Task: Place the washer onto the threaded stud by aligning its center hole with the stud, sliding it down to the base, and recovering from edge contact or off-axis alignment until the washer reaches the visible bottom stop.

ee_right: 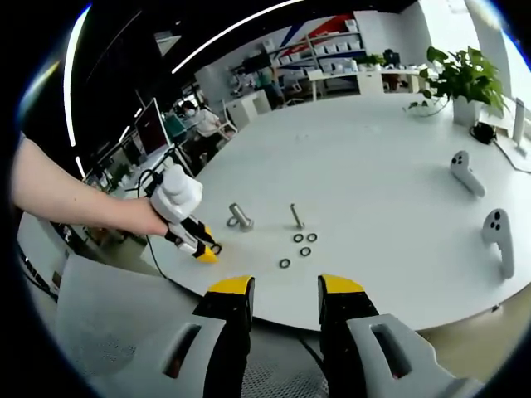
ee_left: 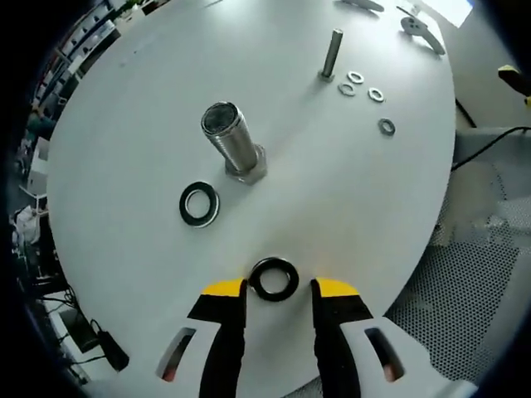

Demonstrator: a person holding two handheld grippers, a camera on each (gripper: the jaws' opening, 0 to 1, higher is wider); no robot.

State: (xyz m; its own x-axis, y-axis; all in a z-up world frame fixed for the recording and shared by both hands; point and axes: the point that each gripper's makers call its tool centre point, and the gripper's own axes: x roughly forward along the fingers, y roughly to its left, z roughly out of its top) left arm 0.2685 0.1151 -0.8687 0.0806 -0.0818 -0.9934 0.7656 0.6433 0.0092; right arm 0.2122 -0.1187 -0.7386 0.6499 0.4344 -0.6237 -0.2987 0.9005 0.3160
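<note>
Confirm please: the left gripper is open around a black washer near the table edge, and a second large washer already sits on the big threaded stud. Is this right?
One part is wrong. The second large washer is not on the big threaded stud; it lies flat on the table beside the stud's base, as the left gripper view shows. The left gripper is indeed open around the black washer near the edge.

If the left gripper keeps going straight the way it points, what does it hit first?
Most likely the black washer lying flat on the white table, right between the open left gripper tips. Depth is hard to judge.
</note>
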